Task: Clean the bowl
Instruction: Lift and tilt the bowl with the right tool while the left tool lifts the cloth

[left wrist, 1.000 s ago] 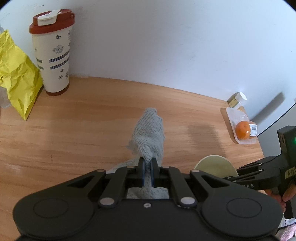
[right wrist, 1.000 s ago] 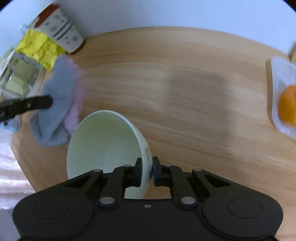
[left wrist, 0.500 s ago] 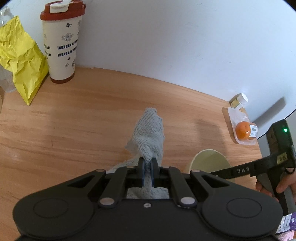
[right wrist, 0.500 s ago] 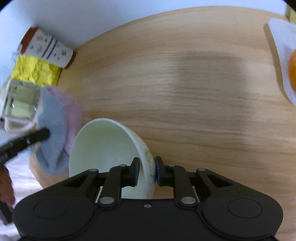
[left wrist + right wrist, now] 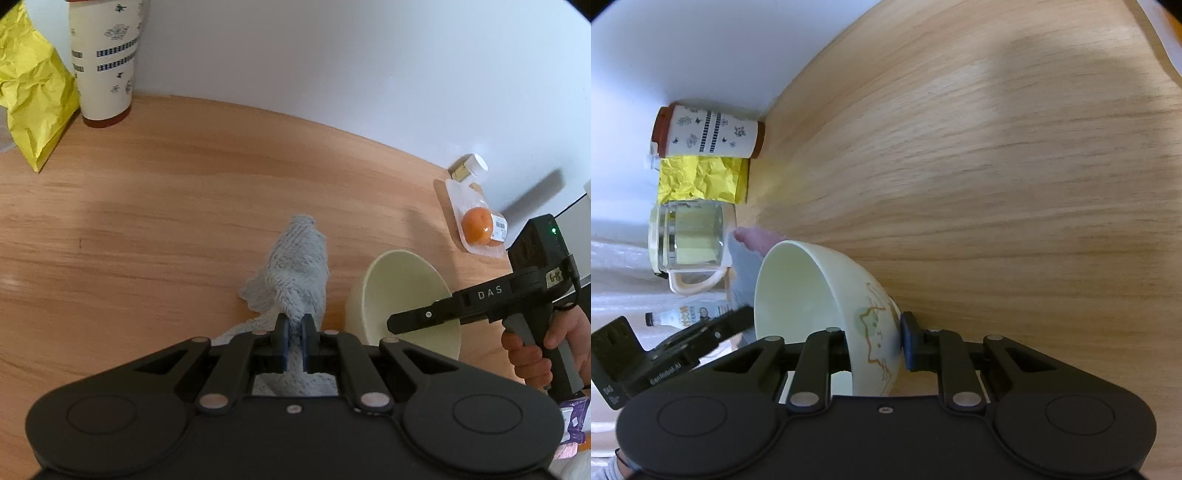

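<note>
While the left tool (image 5: 294,334) pinches the cloth (image 5: 295,273), the right tool (image 5: 873,341) clamps the bowl's (image 5: 805,291) rim (tipped sideways).

Left gripper (image 5: 293,341) jaws clamped, right gripper (image 5: 875,347) jaws gripping, tilted
</note>
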